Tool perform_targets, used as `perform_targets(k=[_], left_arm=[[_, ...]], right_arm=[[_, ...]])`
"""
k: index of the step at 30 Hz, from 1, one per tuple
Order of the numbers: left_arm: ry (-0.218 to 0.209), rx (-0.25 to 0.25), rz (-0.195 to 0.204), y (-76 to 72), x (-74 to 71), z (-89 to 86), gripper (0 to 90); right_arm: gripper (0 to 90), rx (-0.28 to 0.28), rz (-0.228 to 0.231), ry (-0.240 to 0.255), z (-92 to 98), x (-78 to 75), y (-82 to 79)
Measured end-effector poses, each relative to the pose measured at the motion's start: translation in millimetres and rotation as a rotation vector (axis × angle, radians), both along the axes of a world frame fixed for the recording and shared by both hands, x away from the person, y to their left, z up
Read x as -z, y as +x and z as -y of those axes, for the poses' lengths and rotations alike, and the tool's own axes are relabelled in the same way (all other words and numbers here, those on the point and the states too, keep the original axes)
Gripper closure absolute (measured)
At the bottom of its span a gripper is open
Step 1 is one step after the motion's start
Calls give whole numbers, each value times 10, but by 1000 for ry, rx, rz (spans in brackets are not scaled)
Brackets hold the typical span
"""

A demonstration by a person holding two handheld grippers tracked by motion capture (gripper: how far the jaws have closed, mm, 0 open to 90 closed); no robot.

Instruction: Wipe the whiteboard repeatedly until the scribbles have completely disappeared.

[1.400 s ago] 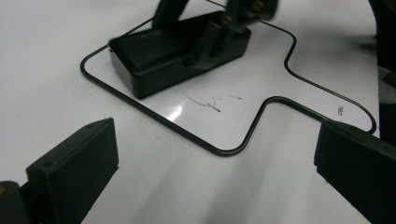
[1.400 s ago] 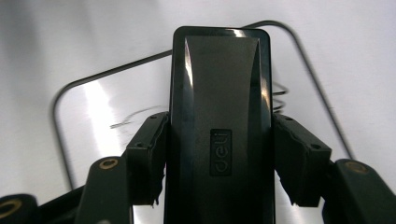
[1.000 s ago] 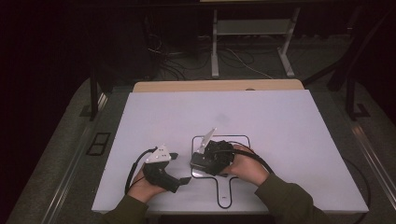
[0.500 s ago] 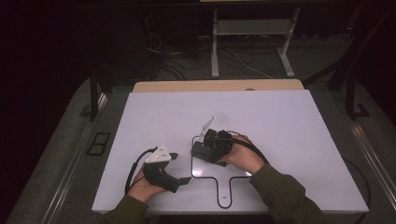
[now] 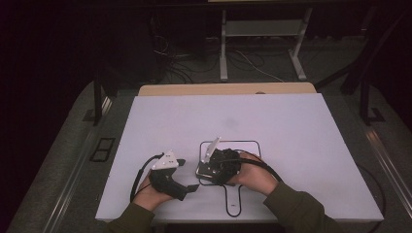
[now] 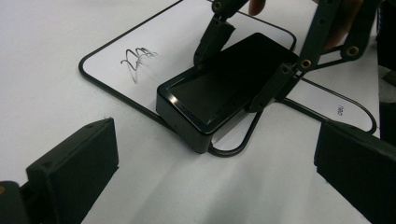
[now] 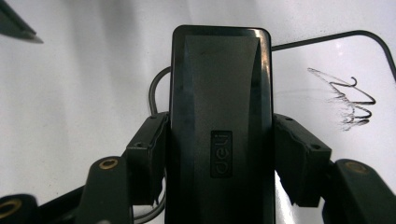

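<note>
Right tool [image 7: 219, 186] pinches a black eraser block [image 7: 220, 116] across its two long sides; pads pressed flat on both flanks, seen clearly in the right gripper view. The block has a glossy top with a small embossed logo near the tool end.

The block sits low on a small whiteboard [image 6: 177, 32], a white panel with a thin black border and rounded corners, lying flat on the white counter [image 5: 291, 126]. In the left gripper view the eraser block [image 6: 224, 86] lies with its near end over the board's edge, where the border line curves under it. Whether its base fully touches the surface, can't tell.

A black marker scribble [image 7: 348, 98] is on the board, just beside the block, apart from it. Same scribble [image 6: 136, 60] shows in the left gripper view, on the far side of the board from that camera.

Left tool [image 6: 210, 177] is spread wide, nothing between the jaws, resting low on the counter and aimed at the block from nearby. In the high view the left tool [image 5: 187, 175] sits just left of the board's narrow handle tab, with the right tool [image 5: 206, 167] over the board [image 5: 250, 145] next to it. Hands close together near the front edge of the counter.
</note>
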State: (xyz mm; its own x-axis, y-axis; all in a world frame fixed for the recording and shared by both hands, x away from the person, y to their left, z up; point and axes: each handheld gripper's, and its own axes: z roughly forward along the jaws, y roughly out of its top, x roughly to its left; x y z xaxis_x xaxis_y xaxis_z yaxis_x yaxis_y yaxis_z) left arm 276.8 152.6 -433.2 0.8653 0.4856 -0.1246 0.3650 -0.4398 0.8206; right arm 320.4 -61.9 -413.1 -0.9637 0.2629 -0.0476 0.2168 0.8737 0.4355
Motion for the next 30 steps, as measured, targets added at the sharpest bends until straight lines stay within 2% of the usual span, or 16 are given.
perform_targets(k=[3,5,6,7,8,12,16,18,20,21,26,29,30], left_arm=[[0,0,1,-2,-3,0,0],[-5,-5,-4,-3,1,1,0],[-5,-6,-6,-3,3,-1,0],[-5,-5,-5,-1,3,-4,0],[-6,-5,-5,-1,4,-5,0],[5,-3,-2,-2,3,-10,0],[16,-4,2,-1,8,-11,0],[16,-9,2,-2,11,-10,0],[16,-12,4,-2,8,-15,0],[20,-12,7,0,6,-20,0],[34,-15,12,17,9,-51,0],[37,-18,13,24,20,-60,0],[37,-19,11,24,22,-63,0]], right_arm=[[386,14,6,-1,-8,0,65],[386,31,15,-8,-22,-1,146],[386,45,20,-14,-38,-4,239],[386,45,20,-14,-38,-4,239],[386,64,20,-12,-53,-1,327],[386,89,16,-13,-68,0,451],[387,92,24,-21,-66,-2,432],[387,66,15,-16,-74,-4,316],[387,54,15,-15,-72,-4,272],[387,32,9,-13,-63,-4,183],[387,2,8,-15,-60,-7,39],[387,-3,10,-20,-65,-10,23],[387,2,8,-13,-60,-5,73]])
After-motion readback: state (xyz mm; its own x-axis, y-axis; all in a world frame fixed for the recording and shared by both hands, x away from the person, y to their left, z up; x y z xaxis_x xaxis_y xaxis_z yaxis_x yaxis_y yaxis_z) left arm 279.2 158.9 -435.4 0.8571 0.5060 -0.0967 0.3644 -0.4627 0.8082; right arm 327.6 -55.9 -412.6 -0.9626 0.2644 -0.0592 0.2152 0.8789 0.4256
